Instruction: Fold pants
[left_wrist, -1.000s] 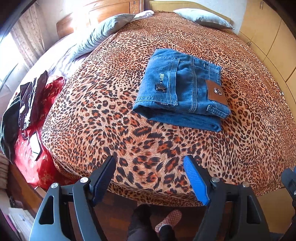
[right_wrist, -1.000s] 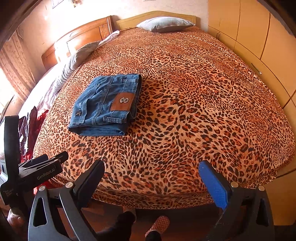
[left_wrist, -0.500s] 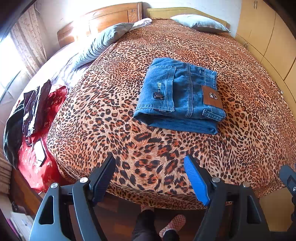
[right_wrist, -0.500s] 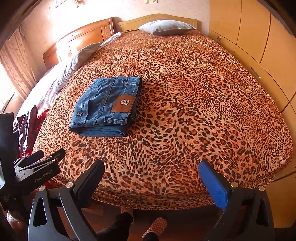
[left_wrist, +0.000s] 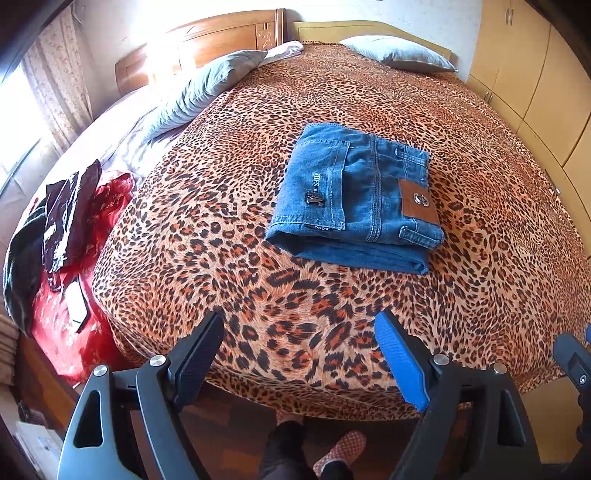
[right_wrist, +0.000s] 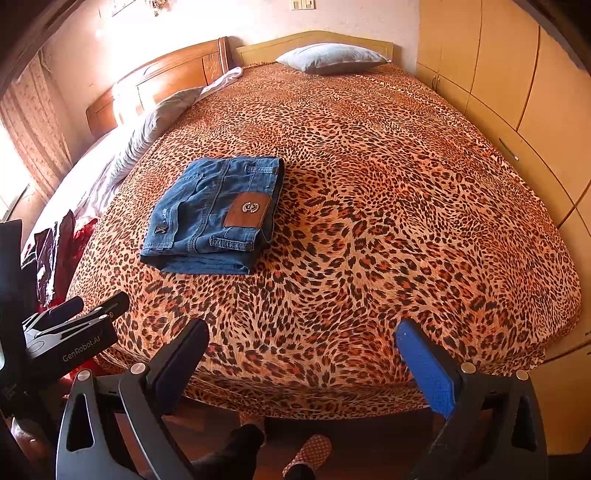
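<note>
Blue denim pants (left_wrist: 354, 195) lie folded into a compact rectangle on the leopard-print bedspread (left_wrist: 229, 229), brown leather patch facing up. They also show in the right wrist view (right_wrist: 218, 214). My left gripper (left_wrist: 299, 339) is open and empty, held over the bed's near edge, well short of the pants. My right gripper (right_wrist: 301, 349) is open and empty, also at the near edge, to the right of the pants. The left gripper's body (right_wrist: 70, 336) shows at the left of the right wrist view.
Grey pillows (left_wrist: 207, 88) and a wooden headboard (left_wrist: 207, 40) are at the far end. Red and dark clothes (left_wrist: 70, 236) lie off the bed's left side. Yellow wardrobe doors (right_wrist: 517, 85) line the right. The person's feet (left_wrist: 332, 454) are below.
Both grippers have drawn back and risen slightly from the bed; the pants look farther away and higher in view. The pants have not moved.
</note>
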